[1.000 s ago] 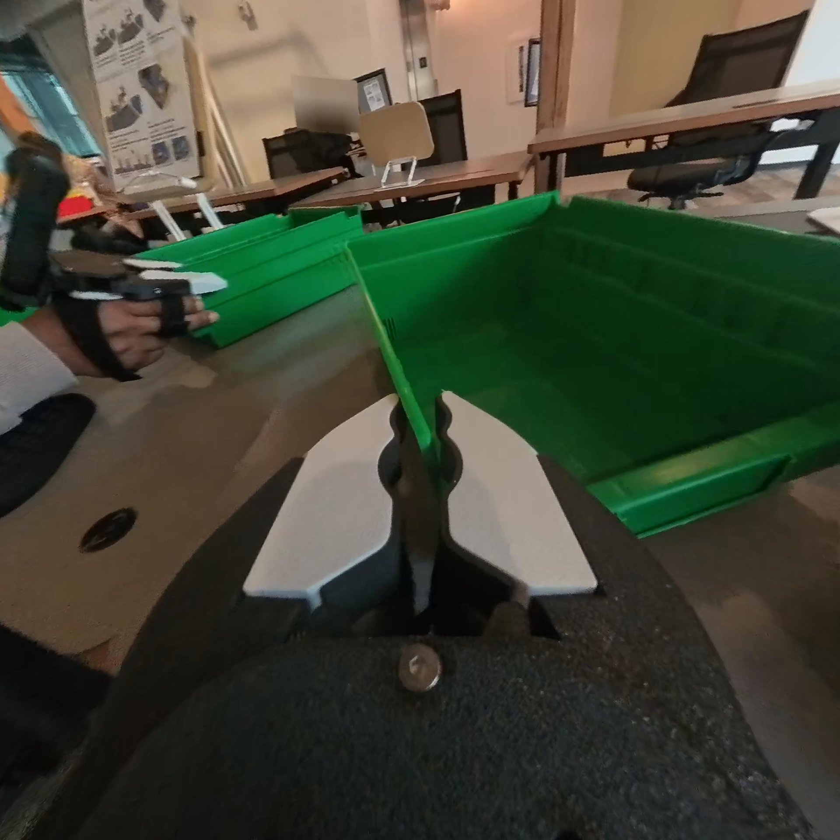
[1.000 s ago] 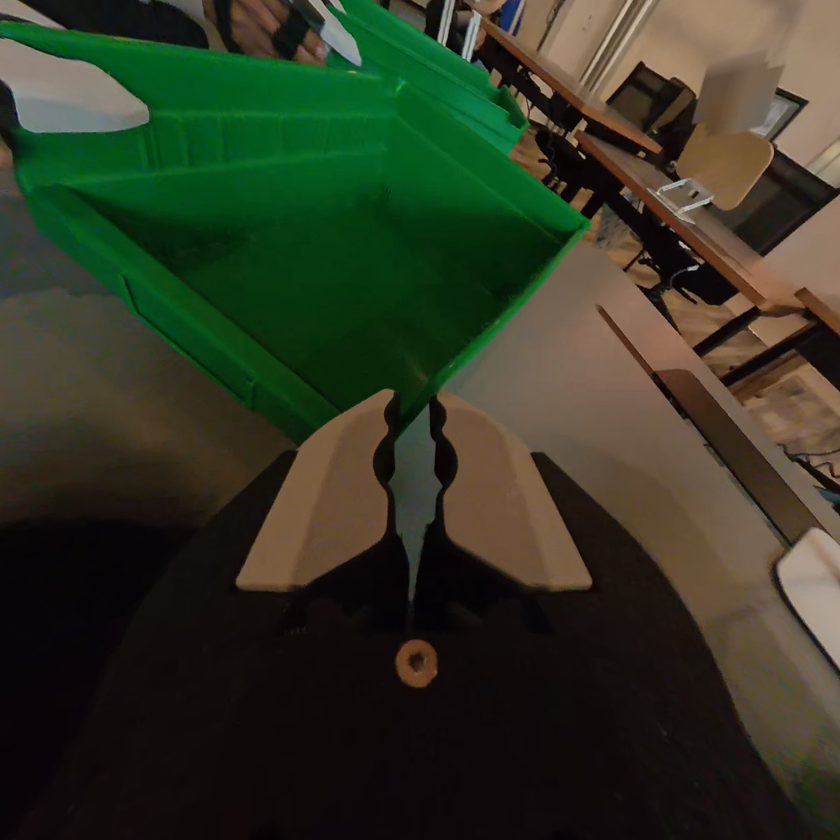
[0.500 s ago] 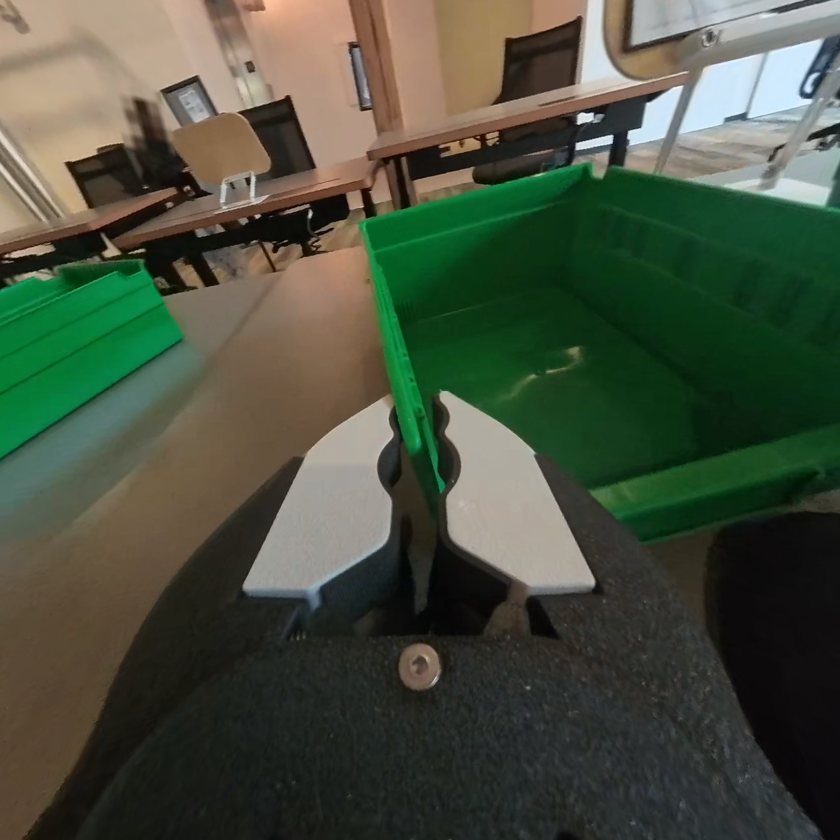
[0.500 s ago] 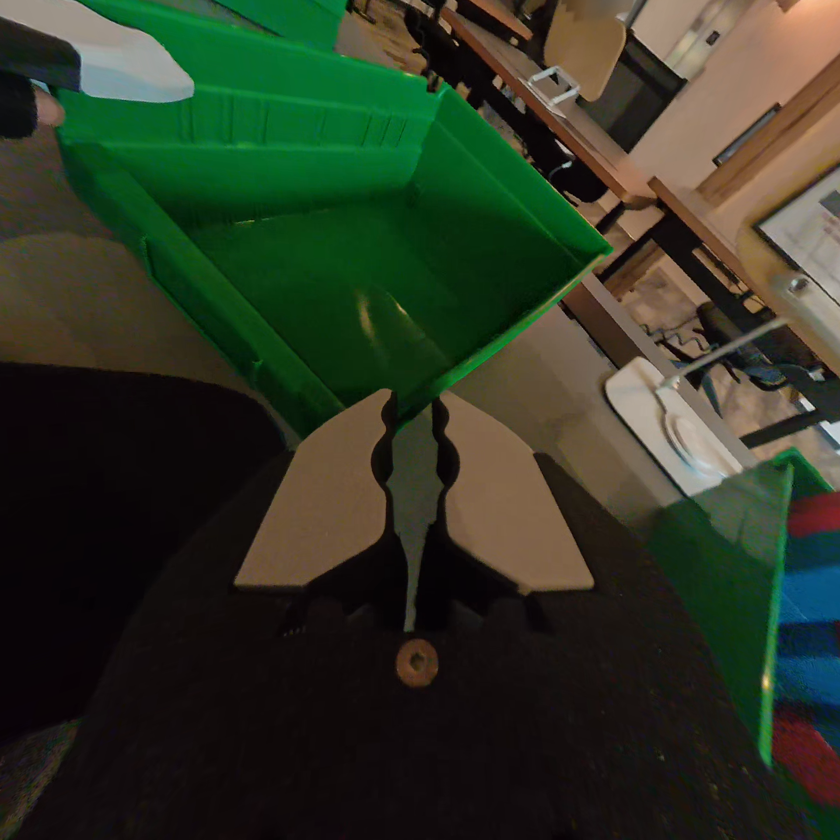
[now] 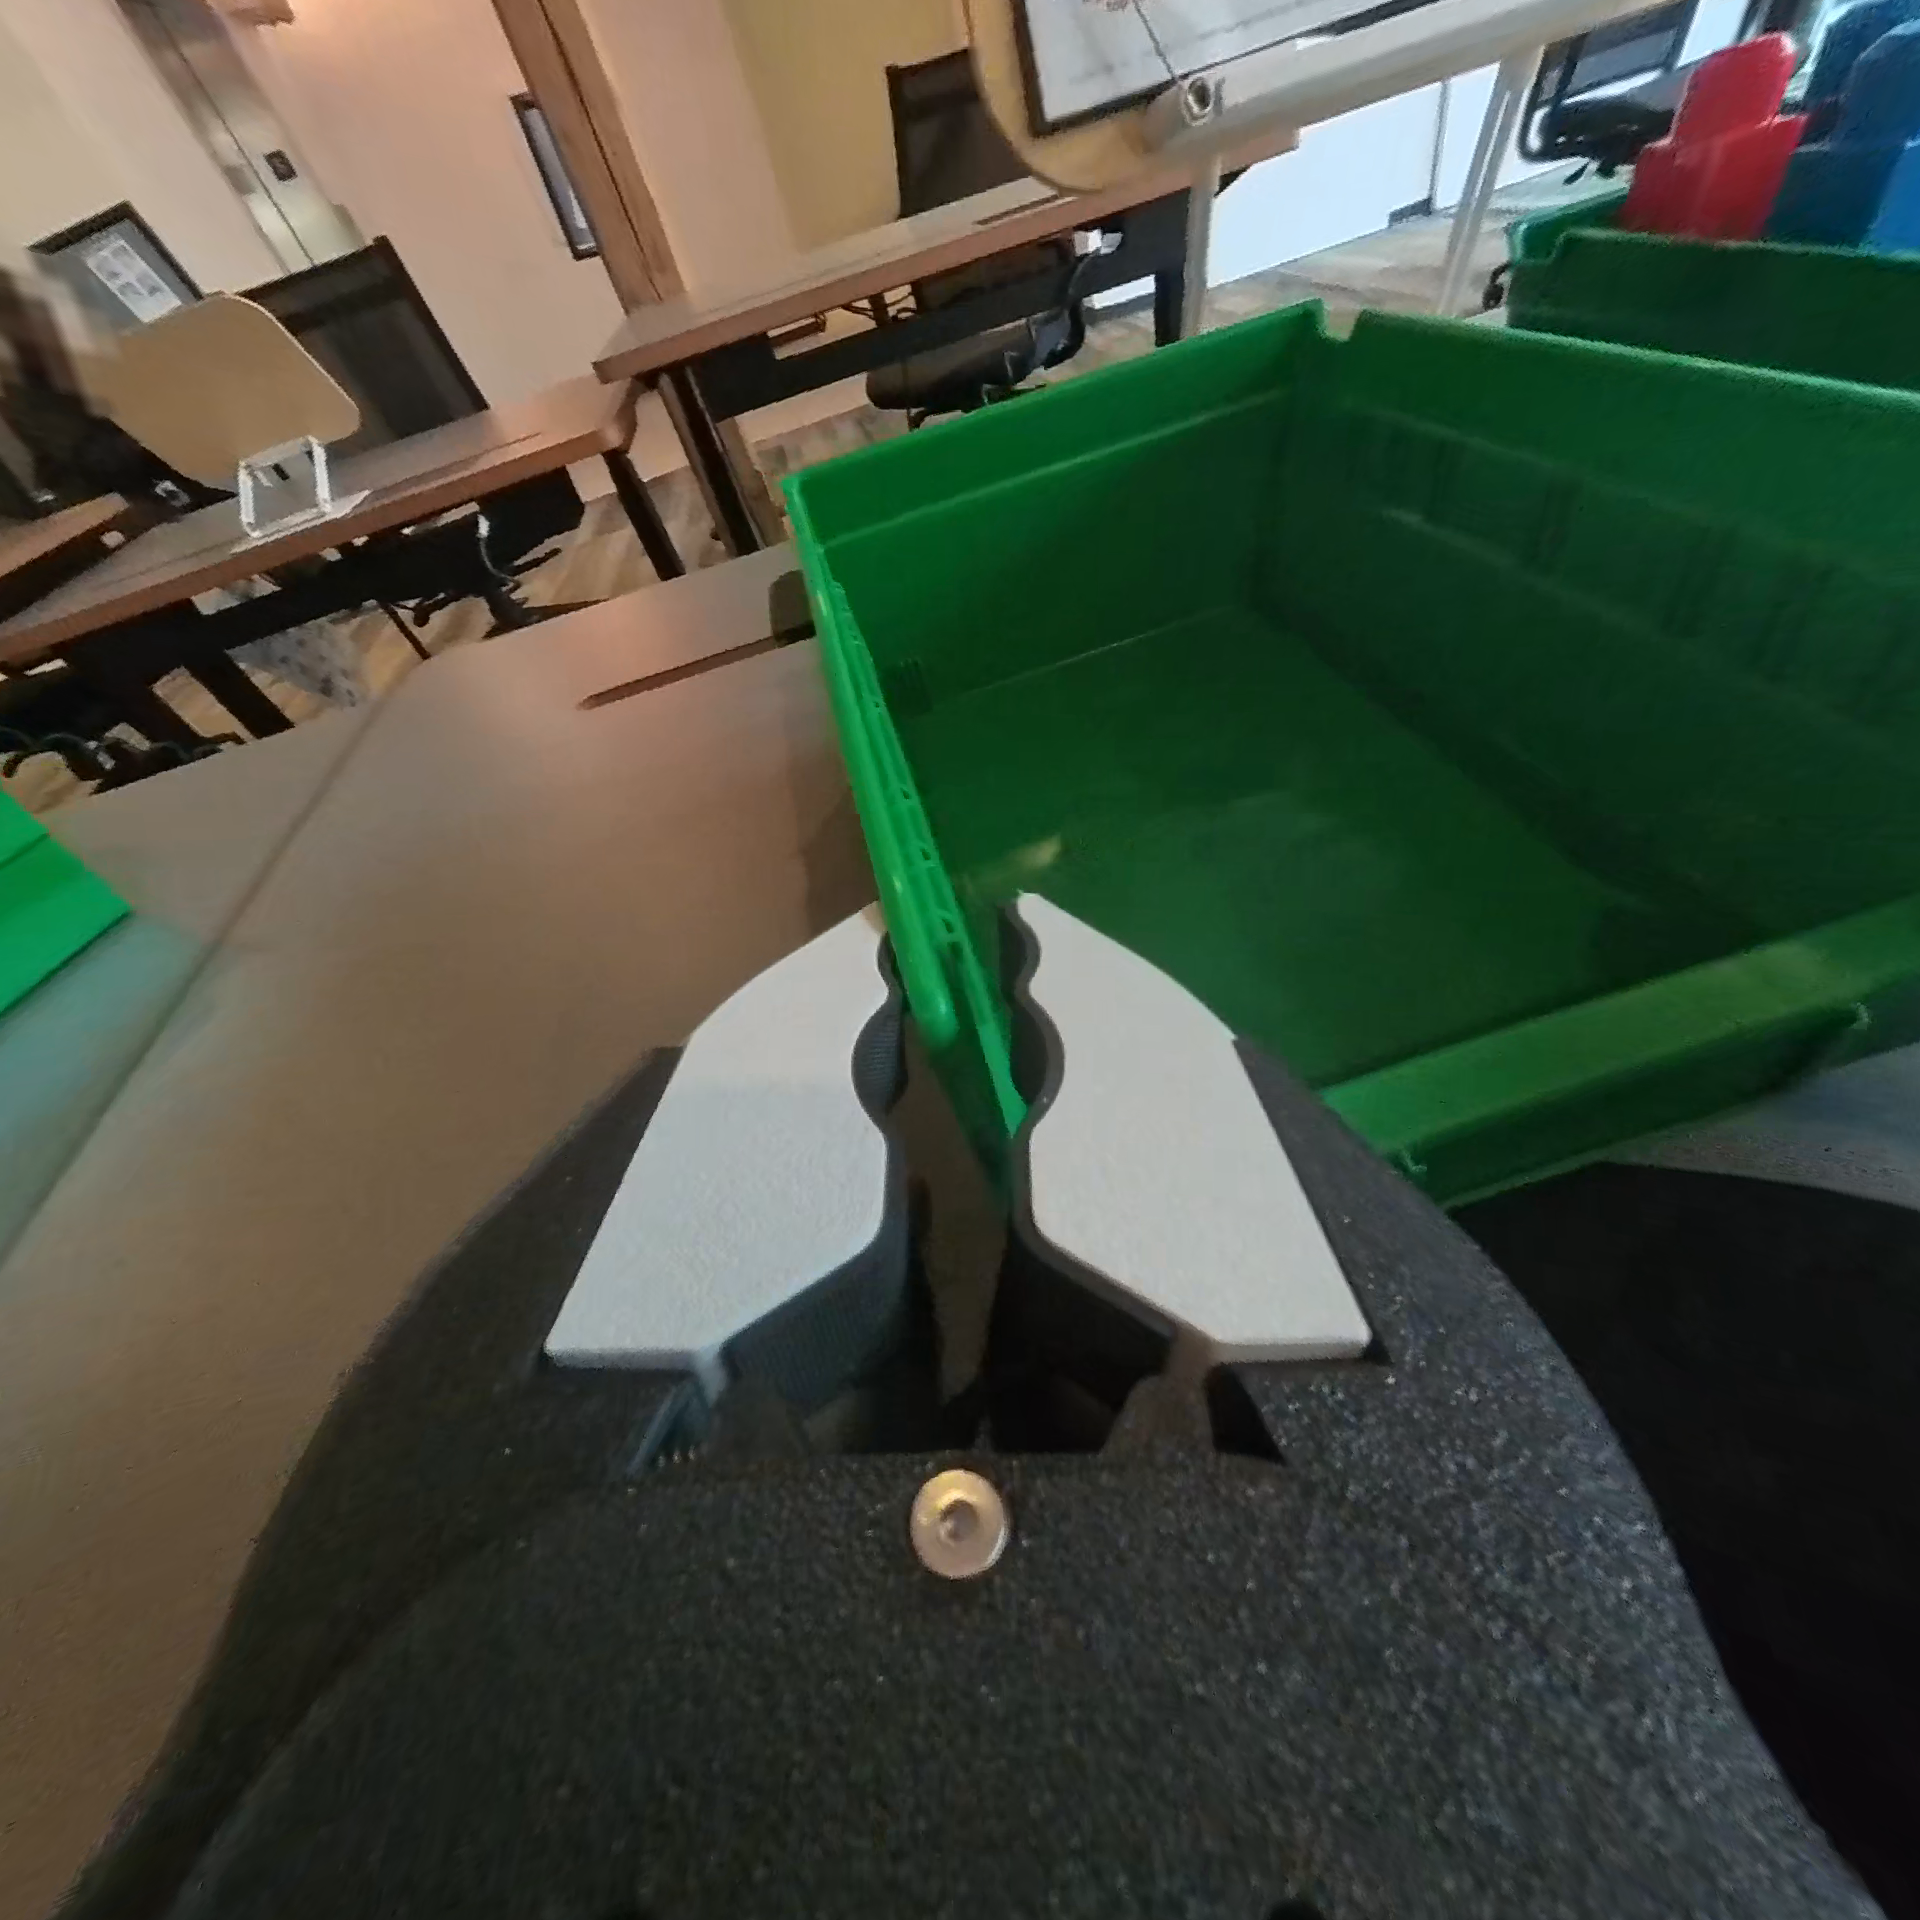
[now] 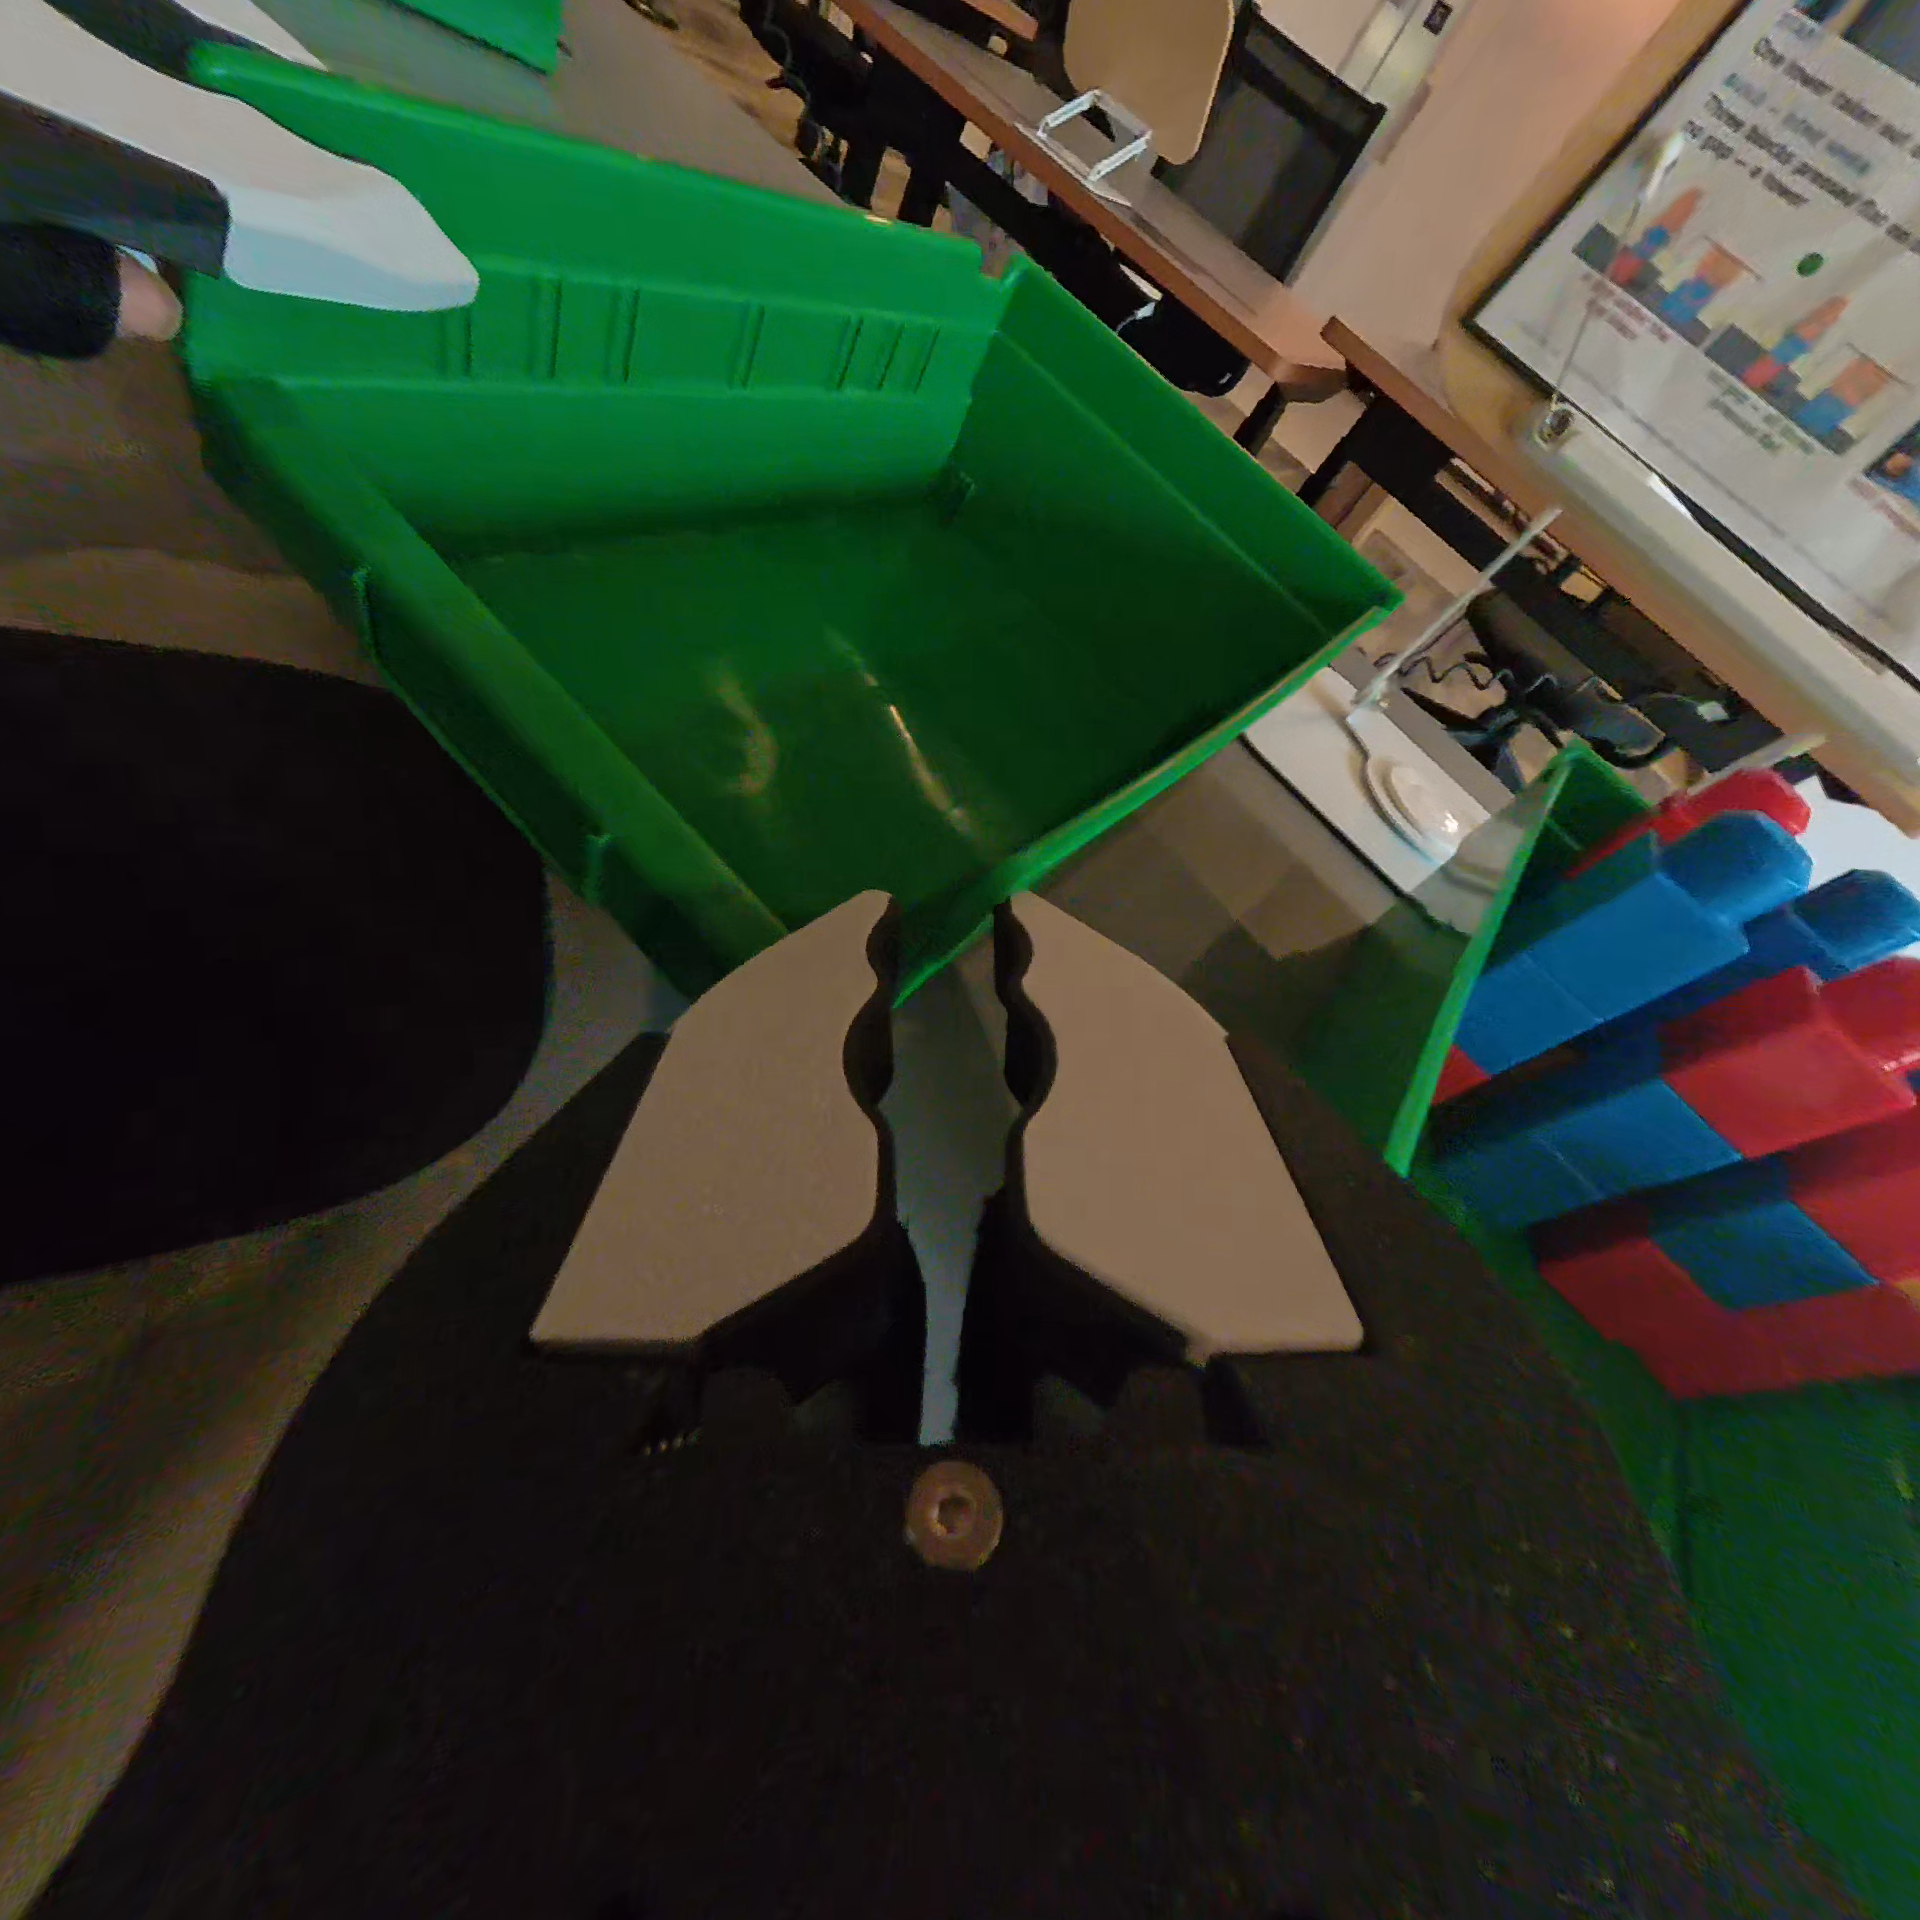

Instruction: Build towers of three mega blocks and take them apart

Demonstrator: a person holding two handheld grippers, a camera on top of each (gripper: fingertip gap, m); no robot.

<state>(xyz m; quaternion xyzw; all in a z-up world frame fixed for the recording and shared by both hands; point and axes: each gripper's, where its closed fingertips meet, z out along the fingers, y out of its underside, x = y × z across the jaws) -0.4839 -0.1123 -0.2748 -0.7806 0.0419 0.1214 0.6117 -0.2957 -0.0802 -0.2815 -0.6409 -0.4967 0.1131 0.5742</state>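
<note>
So right now both sets of tongs are pinched onto the empty green plastic bin (image 5: 1403, 790). The left tongs (image 5: 951, 1023) are clamped narrow on the rim of its left side wall, and the right tongs (image 6: 940, 951) are closed on the rim at the opposite near corner. The bin looks tilted in the right wrist view, though that could be the camera angle. My read: it's being carried or repositioned on the grey-brown bench (image 5: 416, 935) as setup, before any stacking.

The red and blue mega blocks (image 6: 1714, 1091) are piled in a second green bin (image 6: 1475, 987) just to the right of the empty one. You can spot their tops (image 5: 1766, 135) at the far right of the left wrist view too.

Tips for doing this bit well:
- Keep both grips level with each other, since that thin rim can twist or slip out sideways.
- Set the bin flat, close beside the block bin but not bumping it.
- Let go with both tongs only once the base is fully on the bench.

No tower built yet as far as I can see.
</note>
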